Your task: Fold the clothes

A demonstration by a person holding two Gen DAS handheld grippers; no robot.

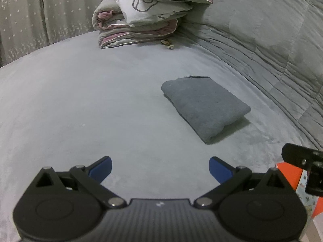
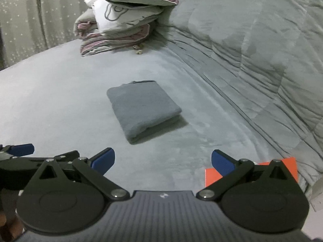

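Hovering wide open and empty over the grey bed, the left tongs and right tongs touch nothing. One folded grey garment lies ahead (neatly squared), beyond it one stack of bedding.

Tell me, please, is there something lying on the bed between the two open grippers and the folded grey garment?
Nothing visible does. The bed cover between the right gripper and the folded grey garment is bare, and likewise ahead of the left gripper. The orange box sits off to the right, and the stacked bedding lies beyond the garment.
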